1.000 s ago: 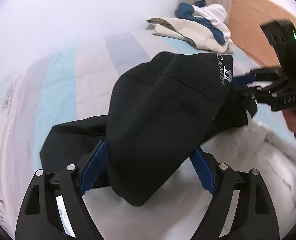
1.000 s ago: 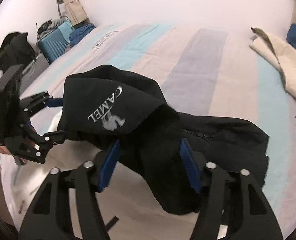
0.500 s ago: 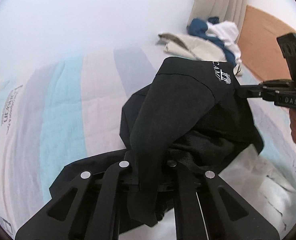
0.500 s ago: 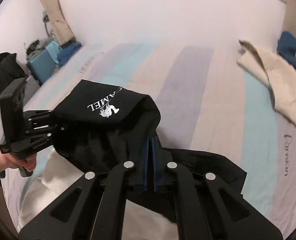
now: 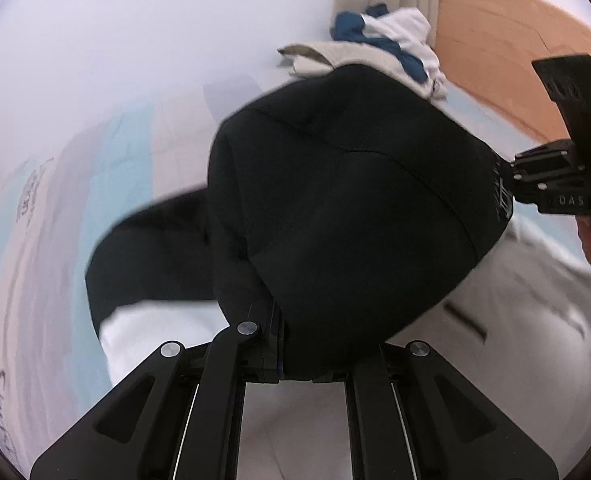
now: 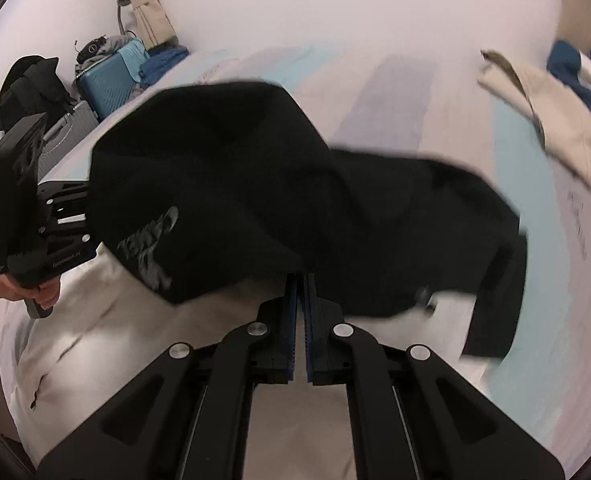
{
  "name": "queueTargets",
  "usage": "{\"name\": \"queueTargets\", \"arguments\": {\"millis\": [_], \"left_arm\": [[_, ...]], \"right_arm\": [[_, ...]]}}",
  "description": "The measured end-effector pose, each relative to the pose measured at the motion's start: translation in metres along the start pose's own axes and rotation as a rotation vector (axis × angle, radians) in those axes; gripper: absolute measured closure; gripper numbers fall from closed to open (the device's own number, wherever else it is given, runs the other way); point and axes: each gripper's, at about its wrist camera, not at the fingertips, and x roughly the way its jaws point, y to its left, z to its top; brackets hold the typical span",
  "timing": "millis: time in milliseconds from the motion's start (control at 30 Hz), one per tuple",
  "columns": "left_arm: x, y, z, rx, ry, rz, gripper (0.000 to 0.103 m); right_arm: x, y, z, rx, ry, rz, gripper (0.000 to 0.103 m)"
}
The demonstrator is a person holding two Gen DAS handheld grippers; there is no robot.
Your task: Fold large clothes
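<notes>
Striped bed (image 6: 435, 92), black logo garment (image 6: 255, 184) bunched, lifted

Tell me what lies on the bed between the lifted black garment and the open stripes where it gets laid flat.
Nothing visible: the striped bedspread beyond the black garment is bare; the beige and blue clothes pile sits off to the side.

A bed (image 6: 435, 92) is covered with a sheet striped in blue, grey and cream. A black garment (image 6: 395, 216) is partly laid on it. A pile of beige, white and blue clothes (image 6: 567, 108) is heaped near the far corner.
</notes>
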Motion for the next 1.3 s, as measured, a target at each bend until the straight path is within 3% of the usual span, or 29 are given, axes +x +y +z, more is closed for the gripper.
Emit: {"name": "queueTargets", "arguments": {"millis": [233,433,533,600,700,733,767,800,933,1067,1200,1300], "left_arm": [[0.0,-0.012,-0.056,-0.005,0.046,0.084,0.096],[0.005,-0.014,-0.069,-0.024,0.089,0.115,0.094],[-0.009,-0.015,-0.065,-0.023,0.096,0.105,0.075],[-0.023,-0.016,-0.061,-0.026,0.083,0.107,0.042],[-0.046,-0.019,-0.056,-0.023,0.054,0.125,0.02],[-0.054,-0.017,-0.055,-0.029,0.053,0.12,0.02],[-0.06,-0.014,-0.053,-0.037,0.053,0.115,0.02],[-0.068,-0.009,-0.047,-0.062,0.051,0.102,0.019],[-0.091,0.005,-0.012,-0.119,-0.017,0.027,0.012],[-0.079,0.017,0.027,-0.107,-0.05,-0.094,0.011],[-0.033,0.022,0.036,-0.108,0.013,-0.218,0.012],[-0.003,0.017,0.023,-0.095,0.062,-0.25,0.014]], "right_arm": [[0.019,0.011,-0.04,0.006,0.065,-0.029,0.101],[0.025,0.002,-0.057,0.055,0.131,-0.063,0.1],[0.005,-0.004,-0.052,0.091,0.107,-0.054,0.097],[-0.009,-0.006,-0.045,0.106,0.085,-0.049,0.097],[-0.027,-0.003,-0.029,0.092,0.05,-0.047,0.093],[-0.033,-0.001,-0.02,0.087,0.031,-0.039,0.081],[-0.037,0.002,-0.015,0.083,0.014,-0.037,0.061],[-0.043,0.006,-0.002,0.077,-0.019,-0.022,0.053],[-0.041,0.016,0.04,0.005,-0.06,0.027,0.044],[-0.022,0.026,0.068,-0.06,-0.059,0.113,0.044],[0.011,0.026,0.061,-0.098,0.009,0.153,0.044],[0.035,0.022,0.043,-0.098,0.082,0.143,0.044]]}}
